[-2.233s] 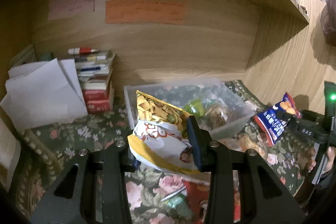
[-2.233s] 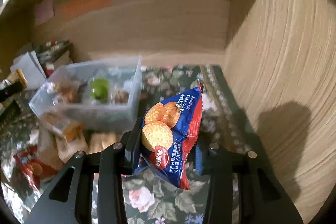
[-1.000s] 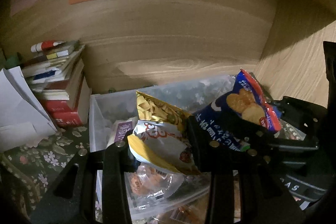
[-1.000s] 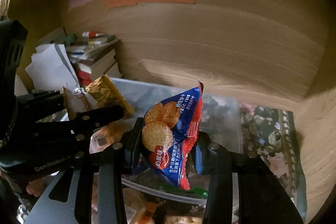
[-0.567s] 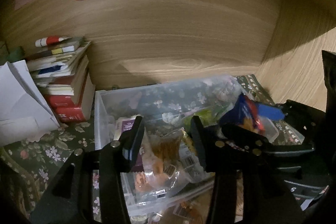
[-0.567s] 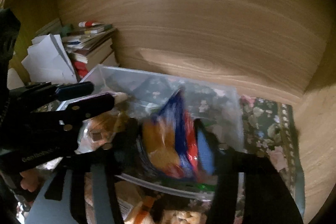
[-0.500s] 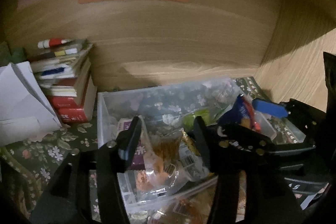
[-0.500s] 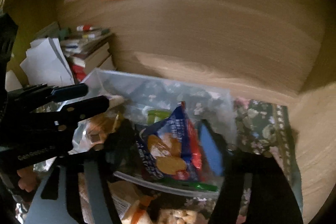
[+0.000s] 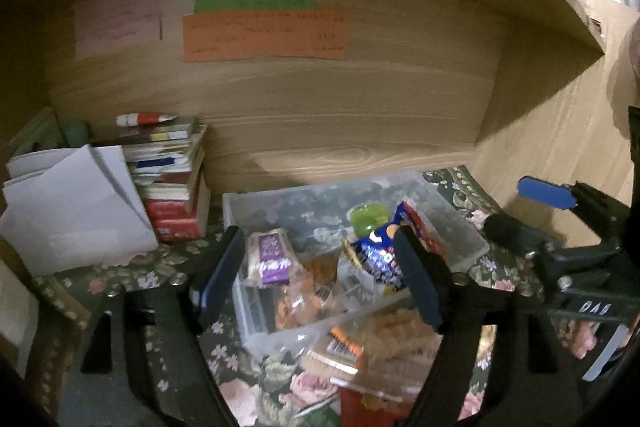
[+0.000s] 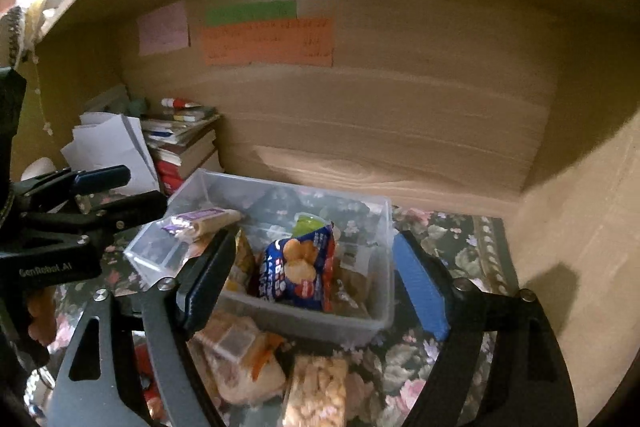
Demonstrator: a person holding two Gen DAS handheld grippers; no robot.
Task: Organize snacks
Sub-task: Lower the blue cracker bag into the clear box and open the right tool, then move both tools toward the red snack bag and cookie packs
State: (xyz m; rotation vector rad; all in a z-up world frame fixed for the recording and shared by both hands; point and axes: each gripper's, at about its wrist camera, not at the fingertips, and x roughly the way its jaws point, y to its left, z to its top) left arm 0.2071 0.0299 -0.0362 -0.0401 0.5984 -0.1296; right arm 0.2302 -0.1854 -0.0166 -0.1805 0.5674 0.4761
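A clear plastic bin [image 9: 460, 223] [image 10: 384, 227] stands on the floral cloth and holds several snack packs. The blue cracker pack [image 10: 300, 267] [image 9: 380, 251] leans upright inside it, next to a green jelly cup [image 9: 366, 217] and a purple-labelled pack [image 9: 270, 259] [image 10: 200, 221]. My left gripper [image 9: 320, 275] is open and empty, just in front of the bin. My right gripper [image 10: 312, 291] is open and empty, at the bin's near side. More snack packs [image 9: 376, 343] [image 10: 316, 387] lie on the cloth in front of the bin.
A stack of books [image 9: 172, 179] and white folded papers [image 9: 76, 211] sit left of the bin. A wooden back wall with coloured notes [image 9: 264, 35] and a wooden side wall [image 10: 592, 227] close in the shelf. Floral cloth [image 10: 464, 239] covers the surface.
Both grippers opened and dropped their packs into the bin: the yellow chips pack from the left, the blue cracker pack from the right. Both then pulled back and up from the bin.
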